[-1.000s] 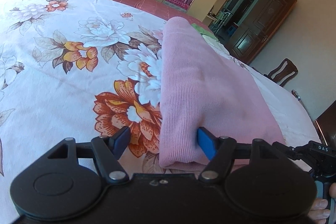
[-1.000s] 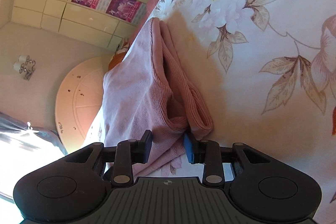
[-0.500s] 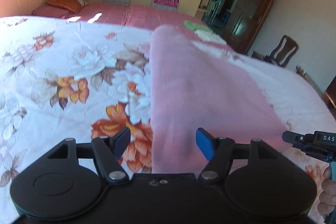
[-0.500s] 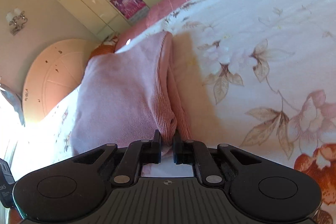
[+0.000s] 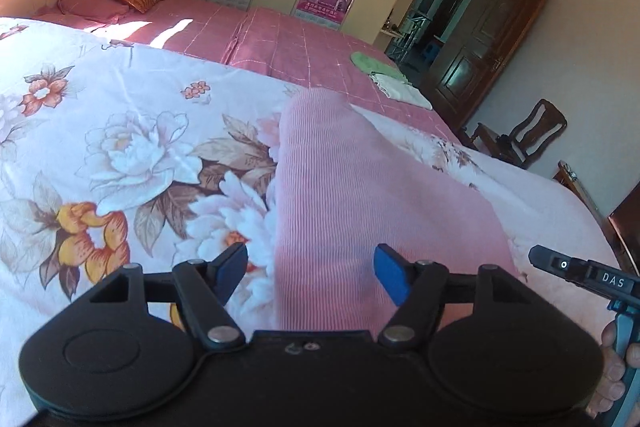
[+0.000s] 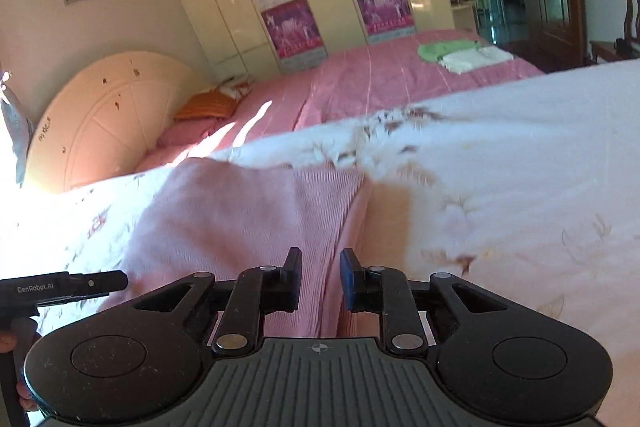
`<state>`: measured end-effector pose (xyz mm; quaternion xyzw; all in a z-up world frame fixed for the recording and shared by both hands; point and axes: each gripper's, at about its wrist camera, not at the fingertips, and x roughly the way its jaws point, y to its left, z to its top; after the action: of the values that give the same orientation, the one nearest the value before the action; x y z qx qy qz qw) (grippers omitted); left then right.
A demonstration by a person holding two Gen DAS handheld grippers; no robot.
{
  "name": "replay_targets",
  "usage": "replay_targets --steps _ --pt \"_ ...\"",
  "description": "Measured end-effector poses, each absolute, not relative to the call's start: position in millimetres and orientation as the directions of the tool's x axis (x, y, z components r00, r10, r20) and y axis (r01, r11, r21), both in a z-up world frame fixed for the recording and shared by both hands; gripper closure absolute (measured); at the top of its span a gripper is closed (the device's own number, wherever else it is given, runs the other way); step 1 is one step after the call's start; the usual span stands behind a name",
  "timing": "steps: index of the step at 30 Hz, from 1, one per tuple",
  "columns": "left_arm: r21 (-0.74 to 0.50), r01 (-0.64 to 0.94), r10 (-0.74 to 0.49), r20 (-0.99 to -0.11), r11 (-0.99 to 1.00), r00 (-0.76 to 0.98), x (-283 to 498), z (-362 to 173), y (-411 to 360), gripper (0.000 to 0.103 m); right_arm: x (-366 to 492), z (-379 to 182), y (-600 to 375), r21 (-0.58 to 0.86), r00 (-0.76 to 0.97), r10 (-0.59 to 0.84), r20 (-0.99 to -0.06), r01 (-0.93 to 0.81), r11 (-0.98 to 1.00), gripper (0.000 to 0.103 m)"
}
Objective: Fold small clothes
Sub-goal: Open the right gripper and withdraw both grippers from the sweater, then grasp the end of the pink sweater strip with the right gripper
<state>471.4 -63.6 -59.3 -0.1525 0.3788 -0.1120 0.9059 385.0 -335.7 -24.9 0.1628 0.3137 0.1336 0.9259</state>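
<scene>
One pink garment [image 5: 360, 211] lies folded on the flowered bedspread [image 5: 120, 155]. The left gripper [image 5: 311, 274] is spread wide, with the cloth's left edge between its tips, unpinched. The right gripper [image 6: 320, 279] is narrowed onto the garment's right fold. Beyond lie two folded cloths [image 5: 384, 75].

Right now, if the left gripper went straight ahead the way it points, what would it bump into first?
Most likely the pink ribbed knit garment lying on the floral bedsheet. The left gripper stands open and angled down, with the cloth right ahead between its blue fingertips. Exact depth is hard to judge.
</scene>
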Motion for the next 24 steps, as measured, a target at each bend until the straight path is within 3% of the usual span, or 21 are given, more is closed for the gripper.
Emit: replay_targets --steps 2,4,7,10,13,19,24 --pt "-0.356 0.078 -0.312 -0.67 0.931 0.673 487.1 -65.1 -66.4 0.034 402.6 -31.6 -329.1 0.375 0.742 0.354 -0.569 -0.149 0.915 0.081" --pt "-0.329 0.082 -0.305 -0.719 0.941 0.625 500.1 -79.7 -72.6 0.029 425.7 -49.5 -318.6 0.333 0.672 0.342 -0.656 -0.149 0.931 0.081" --pt "-0.294 0.105 -0.292 -0.721 0.95 0.628 501.1 -83.6 -74.0 0.027 432.1 -56.5 -316.2 0.283 0.681 0.324 -0.657 -0.176 0.943 0.081" --pt "-0.286 0.11 -0.287 -0.708 0.952 0.645 488.8 -66.2 -72.3 0.029 422.3 -49.8 -333.2 0.361 0.683 0.359 -0.636 -0.148 0.921 0.08" --pt "-0.346 0.144 -0.357 -0.699 0.927 0.62 475.3 -59.5 -70.1 0.029 412.6 -48.4 -358.0 0.451 0.695 0.392 -0.602 -0.109 0.886 0.028" --pt "-0.401 0.126 -0.396 -0.712 0.907 0.58 465.2 -73.8 -70.7 0.028 405.7 -55.0 -389.9 0.622 0.619 0.525 -0.584 -0.074 0.78 0.028" --pt "-0.426 0.111 -0.409 -0.712 0.898 0.571 467.4 -78.0 -75.2 0.026 407.0 -60.6 -395.3 0.654 0.594 0.558 -0.579 -0.07 0.753 0.028"
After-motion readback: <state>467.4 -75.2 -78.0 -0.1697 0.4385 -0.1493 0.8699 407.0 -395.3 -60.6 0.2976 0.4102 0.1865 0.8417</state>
